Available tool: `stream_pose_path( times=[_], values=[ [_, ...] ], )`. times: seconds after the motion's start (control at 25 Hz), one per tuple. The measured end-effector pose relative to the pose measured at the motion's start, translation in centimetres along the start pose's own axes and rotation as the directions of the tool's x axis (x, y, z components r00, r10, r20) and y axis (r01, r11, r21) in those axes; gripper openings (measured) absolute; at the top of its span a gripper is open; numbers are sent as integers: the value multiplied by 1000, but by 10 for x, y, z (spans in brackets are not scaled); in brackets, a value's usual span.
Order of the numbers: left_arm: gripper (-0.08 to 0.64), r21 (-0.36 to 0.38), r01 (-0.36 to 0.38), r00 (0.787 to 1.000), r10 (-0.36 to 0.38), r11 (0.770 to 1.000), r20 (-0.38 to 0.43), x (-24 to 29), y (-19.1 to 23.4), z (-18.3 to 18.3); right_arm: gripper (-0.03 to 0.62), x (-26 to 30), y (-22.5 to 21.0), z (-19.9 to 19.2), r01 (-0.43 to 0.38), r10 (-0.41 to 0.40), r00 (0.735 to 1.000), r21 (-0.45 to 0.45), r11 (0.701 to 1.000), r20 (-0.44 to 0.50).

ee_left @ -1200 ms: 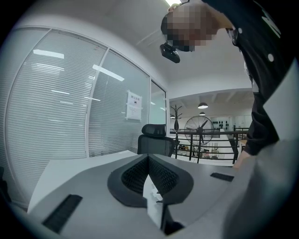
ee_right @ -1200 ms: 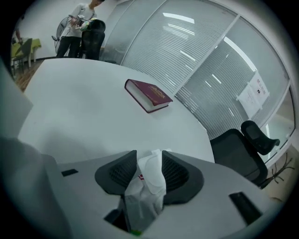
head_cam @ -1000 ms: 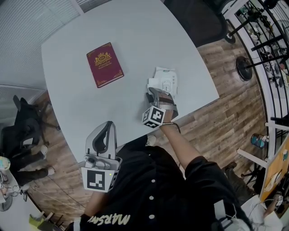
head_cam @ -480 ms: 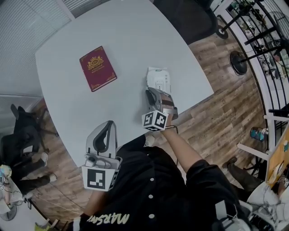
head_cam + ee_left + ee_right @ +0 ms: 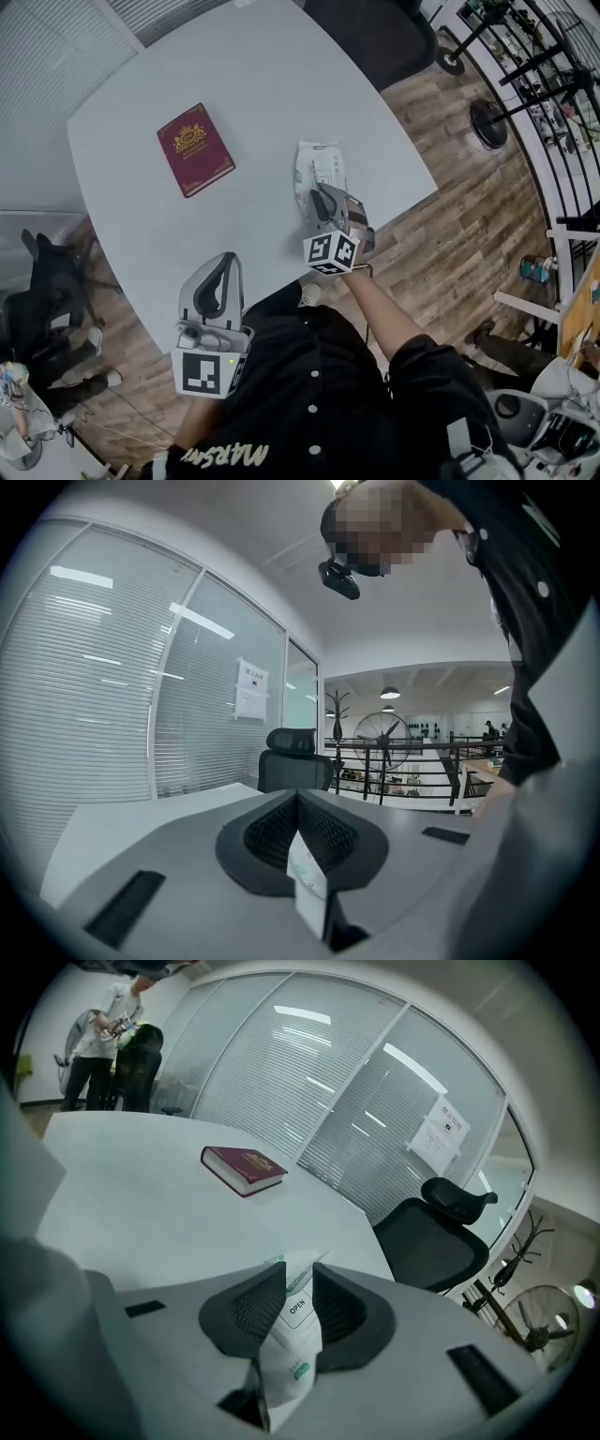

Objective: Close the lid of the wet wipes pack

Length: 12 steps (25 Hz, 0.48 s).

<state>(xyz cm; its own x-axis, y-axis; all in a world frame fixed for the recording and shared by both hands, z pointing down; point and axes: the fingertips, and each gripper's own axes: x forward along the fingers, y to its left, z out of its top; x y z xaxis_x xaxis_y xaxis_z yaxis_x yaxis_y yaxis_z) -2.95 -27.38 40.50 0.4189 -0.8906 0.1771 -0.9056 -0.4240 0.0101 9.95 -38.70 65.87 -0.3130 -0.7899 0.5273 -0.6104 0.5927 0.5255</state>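
Grey tabletop (image 5: 253, 84): the wet wipes pack (image 5: 317, 169) lies near its right edge. The pack is white, soft and creased, with green print and an "OPEN" tab. The right tongs (image 5: 298, 1302) pinch the pack's near end, jaws easing apart. The left tongs (image 5: 298, 827) are closed on a thin white slip (image 5: 307, 892).

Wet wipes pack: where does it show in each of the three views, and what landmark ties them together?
Head view: wet wipes pack on the white table, right of centre, its near end between the right gripper jaws.
Left gripper view: not in it.
Right gripper view: bottom centre, between the opening jaws, which touch it.
Shared landmark: black office chair beyond the table's far edge, in all three.
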Motion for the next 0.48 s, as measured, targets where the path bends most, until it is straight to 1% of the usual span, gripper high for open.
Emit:
stream_pose_path(
  times=[0.2, 0.24, 0.48],
  values=[
    [8, -4, 2, 1000, -2, 1000, 4, -1, 1, 0, 109, -1, -9, -12, 6, -5, 1000, 90, 996, -14],
    [8, -4, 1, 1000, -1, 1000, 6, -1, 1, 0, 89, 0, -10, -15, 11, -9, 1000, 100, 995, -21],
    [8, 1, 4, 1000, -4, 1000, 2, 0, 1, -2, 91, 5, -13, -32, 2, 8, 998, 151, 988, -62]
  ],
)
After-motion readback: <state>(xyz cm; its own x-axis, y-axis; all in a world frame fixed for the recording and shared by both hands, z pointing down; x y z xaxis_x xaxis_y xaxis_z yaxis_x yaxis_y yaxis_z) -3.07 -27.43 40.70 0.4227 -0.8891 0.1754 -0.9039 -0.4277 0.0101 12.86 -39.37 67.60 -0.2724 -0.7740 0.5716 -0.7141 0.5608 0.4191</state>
